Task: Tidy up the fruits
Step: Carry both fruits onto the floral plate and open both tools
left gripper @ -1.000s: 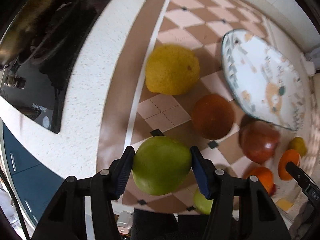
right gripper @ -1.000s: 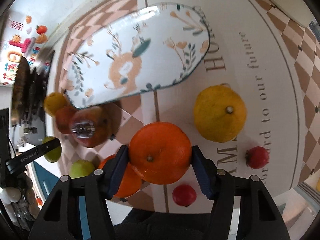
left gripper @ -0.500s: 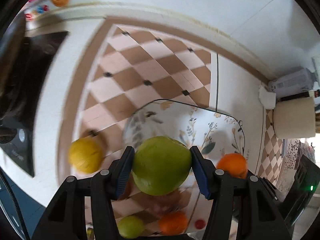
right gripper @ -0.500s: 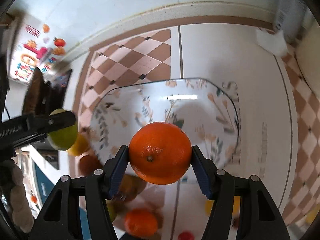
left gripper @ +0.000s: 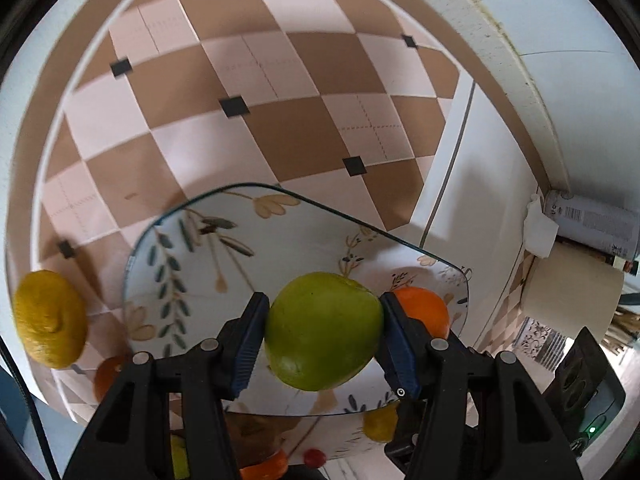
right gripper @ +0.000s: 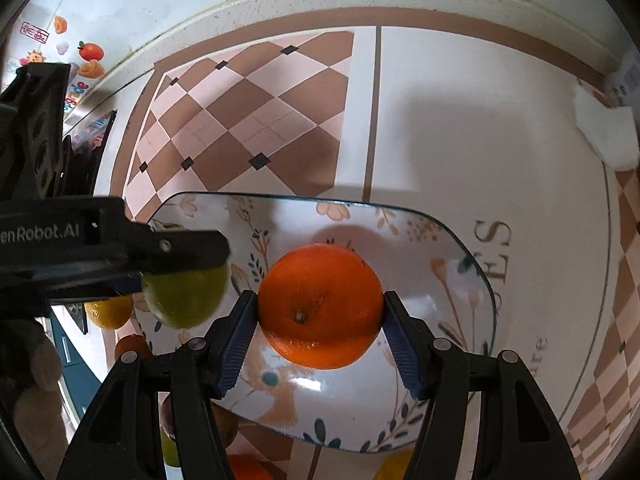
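My left gripper (left gripper: pixel 322 338) is shut on a green apple (left gripper: pixel 324 330) and holds it above the floral plate (left gripper: pixel 208 264). My right gripper (right gripper: pixel 319 326) is shut on an orange (right gripper: pixel 320 306) and holds it above the same plate (right gripper: pixel 436 300). In the right wrist view the left gripper (right gripper: pixel 120 248) with the green apple (right gripper: pixel 184 300) hangs over the plate's left side. In the left wrist view the orange (left gripper: pixel 424 312) shows just right of the apple. The plate holds no fruit that I can see.
A yellow lemon (left gripper: pixel 50 318) lies left of the plate on the checkered mat (left gripper: pixel 260 100). More fruit lies in front of the plate: oranges (left gripper: pixel 108 374), a small red fruit (left gripper: pixel 315 457), a yellow fruit (left gripper: pixel 378 426). A can (left gripper: pixel 592 226) and paper roll (left gripper: pixel 572 300) stand at the right wall.
Both grippers have moved forward over the plate with their fruit still held. The loose fruit on the mat has dropped toward the bottom of both views.
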Tool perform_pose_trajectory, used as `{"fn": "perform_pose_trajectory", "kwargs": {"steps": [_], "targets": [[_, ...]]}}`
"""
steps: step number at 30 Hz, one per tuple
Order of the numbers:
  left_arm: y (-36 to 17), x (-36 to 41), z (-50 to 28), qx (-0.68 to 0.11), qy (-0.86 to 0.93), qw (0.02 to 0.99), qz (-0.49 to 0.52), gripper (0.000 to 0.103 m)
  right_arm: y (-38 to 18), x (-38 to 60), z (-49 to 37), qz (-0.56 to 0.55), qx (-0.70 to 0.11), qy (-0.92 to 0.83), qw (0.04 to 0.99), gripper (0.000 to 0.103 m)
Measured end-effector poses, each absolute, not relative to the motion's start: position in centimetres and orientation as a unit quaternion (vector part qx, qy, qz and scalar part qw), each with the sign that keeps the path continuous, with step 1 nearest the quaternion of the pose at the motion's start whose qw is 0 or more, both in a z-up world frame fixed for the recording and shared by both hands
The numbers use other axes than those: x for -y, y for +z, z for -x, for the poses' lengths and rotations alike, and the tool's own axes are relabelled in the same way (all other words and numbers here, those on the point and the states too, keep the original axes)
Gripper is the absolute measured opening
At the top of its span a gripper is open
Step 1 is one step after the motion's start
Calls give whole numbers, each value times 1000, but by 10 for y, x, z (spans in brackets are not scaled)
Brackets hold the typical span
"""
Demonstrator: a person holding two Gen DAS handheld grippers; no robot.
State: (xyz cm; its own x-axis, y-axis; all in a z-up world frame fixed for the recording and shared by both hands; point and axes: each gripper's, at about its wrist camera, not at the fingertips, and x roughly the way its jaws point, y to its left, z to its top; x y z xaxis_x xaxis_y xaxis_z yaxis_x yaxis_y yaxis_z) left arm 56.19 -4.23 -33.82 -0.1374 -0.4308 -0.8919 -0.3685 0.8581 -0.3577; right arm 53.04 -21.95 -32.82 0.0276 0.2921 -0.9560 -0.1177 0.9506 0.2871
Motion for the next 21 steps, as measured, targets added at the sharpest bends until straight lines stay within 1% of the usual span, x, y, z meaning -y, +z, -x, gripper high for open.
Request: {"fn": "perform_pose_trajectory", "kwargs": {"steps": [3,7,9,10,11,12,13,18,21], "targets": [[-344,45,-562,-760,-17,595,261,54,-333,219,-535,-69,-692,153,702,66],[-349,53,-563,-767,-12,600,228,55,-334,218,-538,-65,-702,156,691,67],[-349,58,-564,-768,-15,602,217,55,-334,218,-541,-64,-708,149,687,79],[-347,60,-565,-769,-17,605,207,58,-333,217,-541,-65,-709,148,686,90],[-346,64,-566,-767,-22,608,202,63,-331,218,-541,-65,-709,148,686,91],[-342,66,-567,-765,-27,613,198,76,-328,219,-541,-65,-708,145,688,91],[-338,67,-568,-762,-29,618,194,82,-326,221,-541,-65,-707,142,690,91],[-316,69,-566,-744,-28,649,159,82,-309,234,-532,-65,-704,108,699,91],[-300,68,-557,-729,-10,676,108,82,-299,239,-522,-62,-702,84,704,91]]}}
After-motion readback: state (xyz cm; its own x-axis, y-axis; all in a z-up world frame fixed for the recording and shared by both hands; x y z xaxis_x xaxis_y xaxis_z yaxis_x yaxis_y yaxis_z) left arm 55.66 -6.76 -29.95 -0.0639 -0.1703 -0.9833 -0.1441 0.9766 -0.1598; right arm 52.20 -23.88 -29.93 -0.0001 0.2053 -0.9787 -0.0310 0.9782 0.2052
